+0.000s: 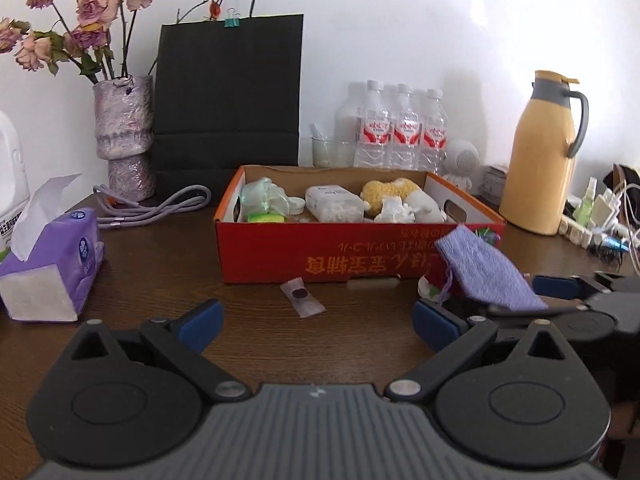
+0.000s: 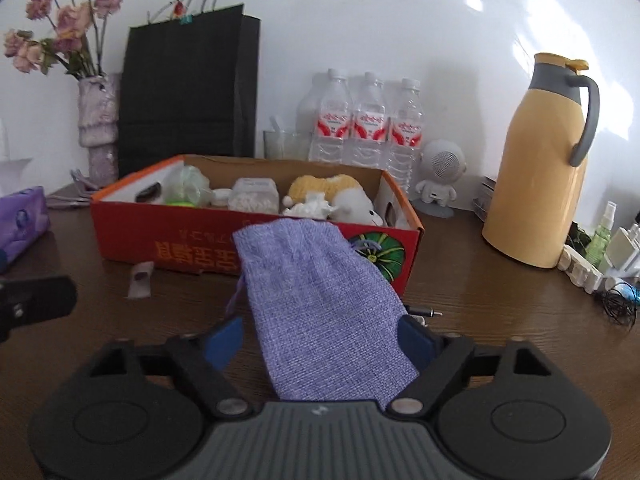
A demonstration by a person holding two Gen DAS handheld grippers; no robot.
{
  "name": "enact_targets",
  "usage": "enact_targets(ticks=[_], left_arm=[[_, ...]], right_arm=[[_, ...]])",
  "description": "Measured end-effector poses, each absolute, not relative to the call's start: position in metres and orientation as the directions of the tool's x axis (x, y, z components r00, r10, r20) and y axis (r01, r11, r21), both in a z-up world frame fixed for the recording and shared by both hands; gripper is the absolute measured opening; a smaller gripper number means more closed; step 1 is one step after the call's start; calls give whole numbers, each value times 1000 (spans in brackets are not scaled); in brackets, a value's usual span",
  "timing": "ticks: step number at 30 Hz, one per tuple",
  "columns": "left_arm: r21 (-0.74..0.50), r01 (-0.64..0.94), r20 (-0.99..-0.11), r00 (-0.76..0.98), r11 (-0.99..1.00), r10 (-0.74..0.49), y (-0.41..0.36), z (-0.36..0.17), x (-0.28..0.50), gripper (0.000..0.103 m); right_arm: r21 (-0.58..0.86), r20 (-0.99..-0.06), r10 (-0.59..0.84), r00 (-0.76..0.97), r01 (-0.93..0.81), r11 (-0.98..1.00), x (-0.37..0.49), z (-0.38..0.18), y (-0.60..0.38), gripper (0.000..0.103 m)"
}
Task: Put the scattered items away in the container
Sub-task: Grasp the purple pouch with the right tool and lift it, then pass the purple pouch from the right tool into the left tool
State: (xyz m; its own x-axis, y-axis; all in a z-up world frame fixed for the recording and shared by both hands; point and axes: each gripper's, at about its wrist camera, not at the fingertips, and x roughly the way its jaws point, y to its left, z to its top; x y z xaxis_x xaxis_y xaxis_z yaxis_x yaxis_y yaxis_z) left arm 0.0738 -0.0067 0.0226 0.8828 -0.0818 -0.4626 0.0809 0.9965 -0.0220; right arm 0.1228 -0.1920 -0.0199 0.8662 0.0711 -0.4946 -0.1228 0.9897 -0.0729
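Left to right: one tissue pack [image 1: 52, 256], one small sachet [image 1: 303, 297] flat on the table [image 1: 160, 264] before one red box [image 1: 320, 248], three water bottles [image 1: 404, 128], one yellow jug [image 1: 540, 156]. Left gripper [image 1: 316, 320] wide, nothing between. Right gripper [image 2: 320, 340]: one purple pouch [image 2: 320, 300] lies between the pads, long axis pointing toward the box; can't tell if pinched.
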Motion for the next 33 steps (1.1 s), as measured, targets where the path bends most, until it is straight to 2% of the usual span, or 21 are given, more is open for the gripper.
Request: enact_targets(ticks=[1,2,4,8,12,16,18,21,22,23,26,29,33], left_arm=[[-23,83,-464,882,996,-84,-7,22,74,103],[-24,86,-462,883,996,-87,-6,22,73,103],[-24,81,-460,884,996,-83,-5,21,73,103],[-37,67,-441,894,997,-76,3,27,69,103],[-72,79,-407,908,994,-101,22,41,58,103],[-96,54,-416,905,994,-90,40,46,52,103],[-106,62,-438,893,992,-103,42,43,50,103],[-106,111,-467,872,988,-148,38,34,43,103],[-109,138,-474,863,984,-173,34,29,41,103],[-114,176,-478,853,978,-209,29,25,38,103],[-71,349,-482,808,935,-338,2,13,34,103],[17,414,-502,791,910,-351,-26,2,35,103],[25,412,-530,778,911,-338,-34,-6,41,103]], right_arm=[[-47,-508,93,856,-136,990,125,-21,-194,29],[-2,-522,132,843,-156,988,126,-21,-198,3],[42,-508,159,847,-159,986,121,-18,-205,7],[26,-455,173,874,-181,983,92,5,-209,2],[100,-485,337,807,-332,938,51,20,-200,2],[231,-558,527,642,-489,841,30,6,-177,6],[236,-552,553,625,-519,822,23,2,-170,16],[222,-521,500,692,-455,862,26,10,-187,43],[211,-513,458,726,-410,887,31,14,-196,56],[193,-508,407,759,-361,913,40,16,-204,63],[132,-517,289,806,-259,957,81,18,-217,74],[75,-536,252,806,-251,965,130,11,-208,77],[16,-592,194,783,-229,973,183,-11,-186,74]])
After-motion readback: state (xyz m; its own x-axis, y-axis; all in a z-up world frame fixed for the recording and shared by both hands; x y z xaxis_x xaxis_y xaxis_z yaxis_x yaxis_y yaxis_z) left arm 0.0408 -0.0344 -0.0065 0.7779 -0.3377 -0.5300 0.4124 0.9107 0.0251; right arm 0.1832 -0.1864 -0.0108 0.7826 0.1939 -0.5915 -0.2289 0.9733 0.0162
